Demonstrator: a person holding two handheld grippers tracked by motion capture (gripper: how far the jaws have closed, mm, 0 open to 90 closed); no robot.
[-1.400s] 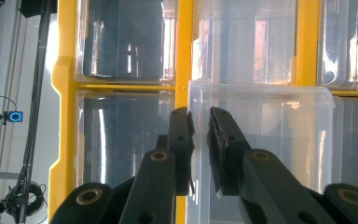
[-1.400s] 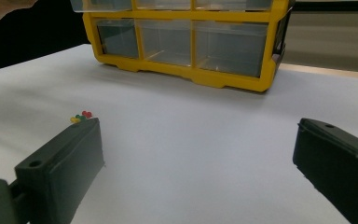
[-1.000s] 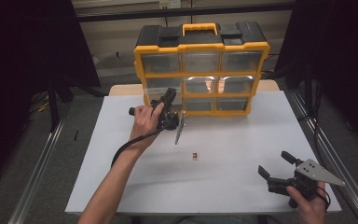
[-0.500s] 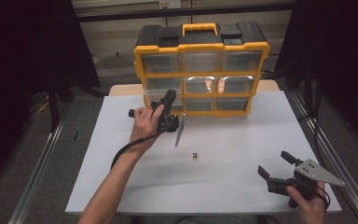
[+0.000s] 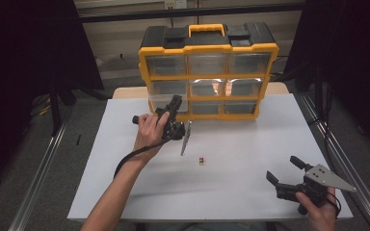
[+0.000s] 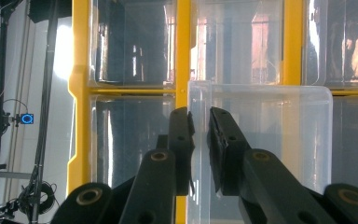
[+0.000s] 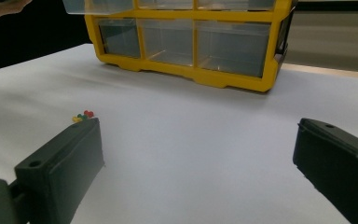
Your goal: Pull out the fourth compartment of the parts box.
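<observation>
The white counter (image 5: pixel 250 192) carries a yellow-framed parts organizer (image 5: pixel 208 72) with a black top, a yellow carry handle and three rows of clear drawers, standing upright at the far edge. One clear drawer (image 6: pixel 261 140), at the left of the middle row, juts out of the frame toward the person. The left tongs (image 6: pixel 200 149) are clenched on that drawer's front wall, one jaw outside it and one inside, as the left gripper view shows. The right tongs (image 5: pixel 285 169) rest near the front right corner of the counter, released and wide apart, holding nothing. Near the middle of the counter, well apart from both, lies a tiny cluster of coloured beads (image 5: pixel 201 160), red, green and yellow.

The step in hand looks like pulling the drawer open. Next it likely calls for a straight, level pull, then the right tongs fetching the beads.

No brand, label or writing can be read.
</observation>
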